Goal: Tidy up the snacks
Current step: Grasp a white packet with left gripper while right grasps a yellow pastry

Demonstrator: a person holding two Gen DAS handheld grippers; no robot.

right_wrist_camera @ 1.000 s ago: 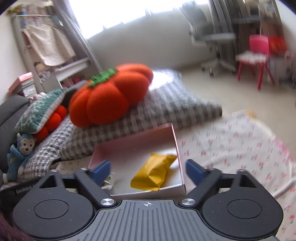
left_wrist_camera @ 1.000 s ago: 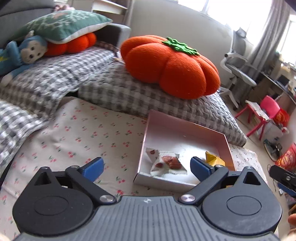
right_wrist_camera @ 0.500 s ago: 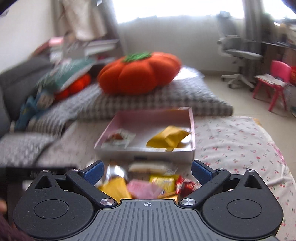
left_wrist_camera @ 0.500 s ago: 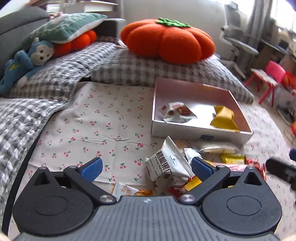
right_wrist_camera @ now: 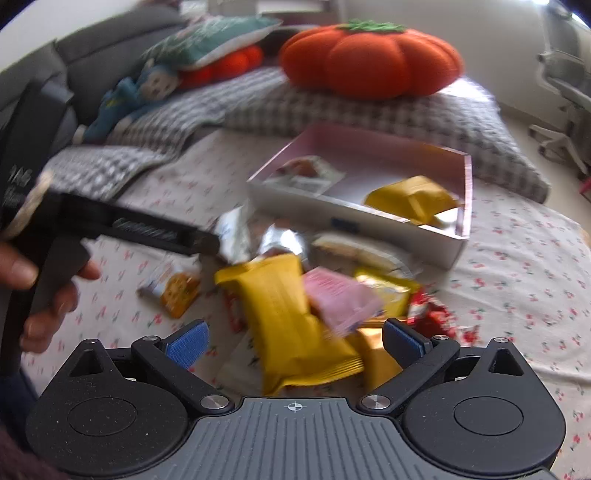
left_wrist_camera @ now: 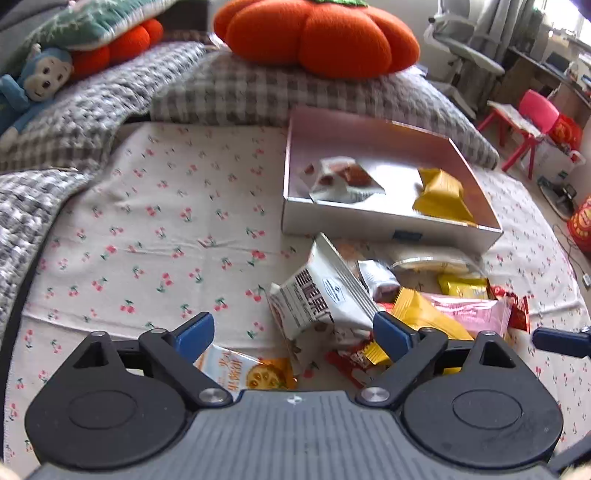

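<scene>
On the cherry-print sheet of the bed, an open pink box is set toward the far side, just in front of a checked cushion on which an orange pumpkin pillow is seated. Inside the box, a white packet is seen at its left end and a yellow packet at its right end. A loose pile of snacks is spread on the sheet just before the box's near wall: a white pouch with dark lettering, a pink wrapper, a large yellow pack and an orange-printed sachet lying apart at the pile's left. The left gripper is held over the pile's left part with its jaws apart; they have just been closing a little, the white pouch lying beneath the gap, ungripped. The right gripper is held over the large yellow pack, its jaws standing wide and clamped on nothing. A hand is seen on the left tool's handle in the right wrist view.
</scene>
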